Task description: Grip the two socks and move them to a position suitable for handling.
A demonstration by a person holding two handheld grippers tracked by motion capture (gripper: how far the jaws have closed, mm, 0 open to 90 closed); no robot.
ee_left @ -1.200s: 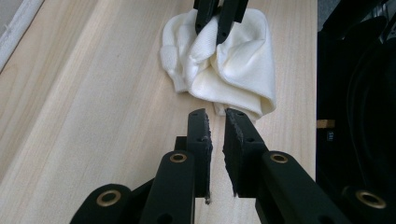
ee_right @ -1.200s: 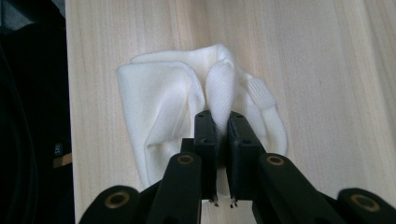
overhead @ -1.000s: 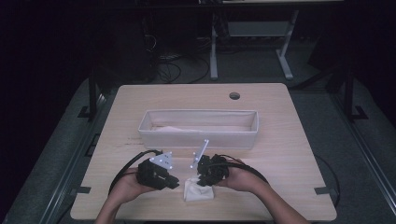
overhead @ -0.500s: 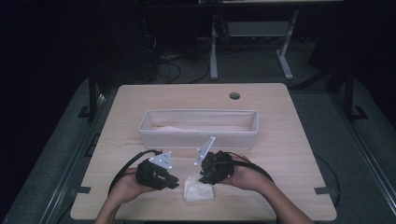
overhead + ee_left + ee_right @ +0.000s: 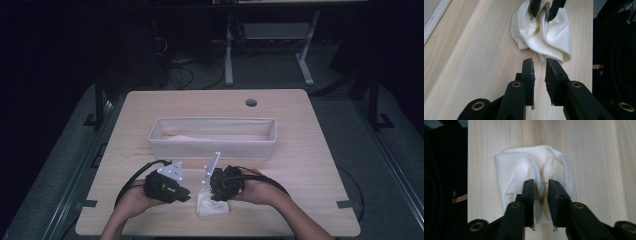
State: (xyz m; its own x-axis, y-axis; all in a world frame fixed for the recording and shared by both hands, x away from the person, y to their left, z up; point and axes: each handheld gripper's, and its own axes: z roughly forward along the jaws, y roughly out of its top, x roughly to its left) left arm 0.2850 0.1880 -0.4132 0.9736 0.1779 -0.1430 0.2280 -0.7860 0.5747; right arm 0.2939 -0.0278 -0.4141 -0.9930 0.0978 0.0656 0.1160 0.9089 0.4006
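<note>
At the near edge of the table [image 5: 310, 165] lies a crumpled white cloth [image 5: 212, 206], between the two hands and close to the person. It is bunched into soft folds and ridges rather than spread flat, plain cream-white with no pattern. In the left gripper view the cloth [image 5: 544, 30] forms a rough, lumpy heap whose longer side runs across the table's width, with one hemmed corner pointing toward the left hand-held gripper [image 5: 539, 62].

That left hand-held gripper [image 5: 184, 195] sits just beside the cloth with its jaws a narrow gap apart and nothing between them; the nearest corner of fabric lies just ahead of the tips.

The right hand-held gripper [image 5: 214, 192] is over the cloth. Its jaws have just been closing, and in the right gripper view [image 5: 541, 182] a raised fold of cloth [image 5: 519, 170] stands in the narrow gap between them, grasped.

Farther off, mid-table, stands a long white tray [image 5: 160, 130], its long axis running left to right, with pale cloth inside. Beyond it is a round hole [image 5: 251, 103] in the tabletop.
</note>
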